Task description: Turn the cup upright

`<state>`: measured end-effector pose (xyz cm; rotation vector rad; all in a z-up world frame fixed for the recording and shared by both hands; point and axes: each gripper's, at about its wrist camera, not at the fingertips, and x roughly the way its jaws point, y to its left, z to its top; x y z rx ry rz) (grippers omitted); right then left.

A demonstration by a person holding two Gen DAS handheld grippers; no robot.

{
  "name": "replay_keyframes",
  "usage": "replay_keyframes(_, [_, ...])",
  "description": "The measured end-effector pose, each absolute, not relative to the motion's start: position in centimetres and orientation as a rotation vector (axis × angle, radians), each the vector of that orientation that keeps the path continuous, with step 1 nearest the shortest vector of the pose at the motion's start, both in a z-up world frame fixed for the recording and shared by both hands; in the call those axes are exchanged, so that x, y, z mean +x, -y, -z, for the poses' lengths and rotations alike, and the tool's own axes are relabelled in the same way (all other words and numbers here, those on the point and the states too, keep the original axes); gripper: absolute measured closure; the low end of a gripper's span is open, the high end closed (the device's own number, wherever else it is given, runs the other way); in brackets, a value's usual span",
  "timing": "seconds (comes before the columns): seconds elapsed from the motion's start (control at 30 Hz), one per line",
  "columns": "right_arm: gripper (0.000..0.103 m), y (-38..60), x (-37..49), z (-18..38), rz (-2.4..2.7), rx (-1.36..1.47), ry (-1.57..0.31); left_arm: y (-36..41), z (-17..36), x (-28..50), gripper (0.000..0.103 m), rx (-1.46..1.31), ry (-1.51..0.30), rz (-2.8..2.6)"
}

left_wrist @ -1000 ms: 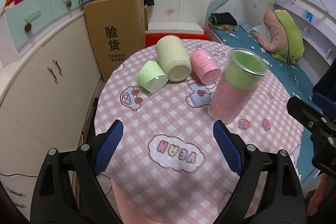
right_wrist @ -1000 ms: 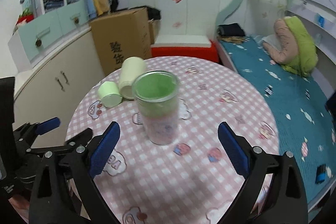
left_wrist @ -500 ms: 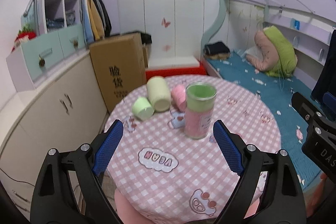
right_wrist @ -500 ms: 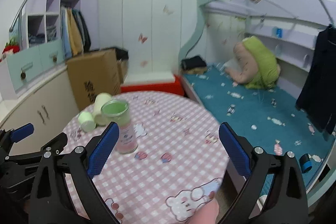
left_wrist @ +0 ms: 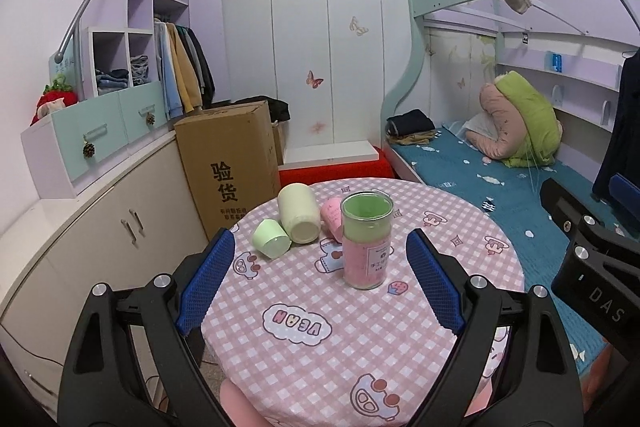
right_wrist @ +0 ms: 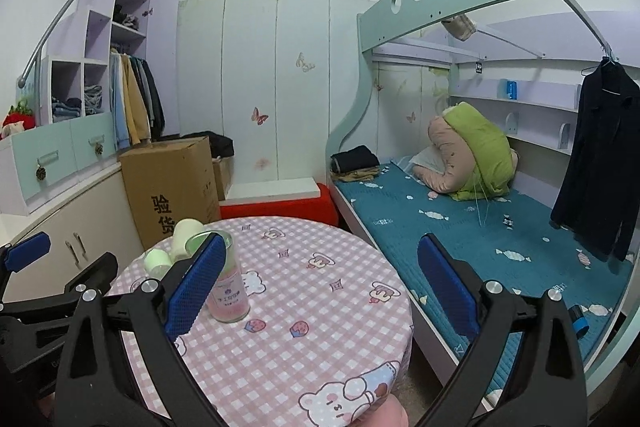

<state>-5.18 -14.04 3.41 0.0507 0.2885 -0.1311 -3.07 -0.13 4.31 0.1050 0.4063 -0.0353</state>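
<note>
Left wrist view: the left gripper (left_wrist: 320, 279) is hovering above the near edge of the round table (left_wrist: 460, 227), its blue-padded fingers (left_wrist: 206, 281) spread wide and gripping nothing. The tall cup (left_wrist: 366, 241) is standing upright near the middle of the checked tablecloth, well apart from both pads. Its mouth is facing up; the wall is showing a green upper band and a pink lower part with a white label, and whether this is a lining or contents cannot be told. Three more cups are lying on their sides toward the far left edge of the table: a small green cup (left_wrist: 271, 244), a cream cup (left_wrist: 298, 213) touching it, and a pink cup (left_wrist: 332, 218) lying partly hidden behind the tall cup. A cardboard box (left_wrist: 228, 163) is standing on the floor beyond the far left edge. The right gripper (left_wrist: 592, 267) is showing at the right border of this view.

Right wrist view: the right gripper (right_wrist: 320, 291) is hanging over the right half of the table (right_wrist: 340, 267), its fingers (right_wrist: 448, 285) released and wide apart, with nothing between them. The tall cup (right_wrist: 228, 287) is standing upright near the left edge of the table, partly covered by the left pad. The small green cup (right_wrist: 157, 261) and the cream cup (right_wrist: 185, 233) are lying behind it at the far left edge. The left gripper (right_wrist: 28, 255) is showing at the left border. A bed (right_wrist: 460, 227) is standing beyond the right edge.
</note>
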Motion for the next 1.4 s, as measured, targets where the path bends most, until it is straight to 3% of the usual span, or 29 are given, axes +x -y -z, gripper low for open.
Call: replay_keyframes(1.4, [0.01, 14.3, -6.4, -3.1, 0.125, 0.07, -0.305, 0.0, -3.7, -3.8, 0.014, 0.1, -0.425, 0.033])
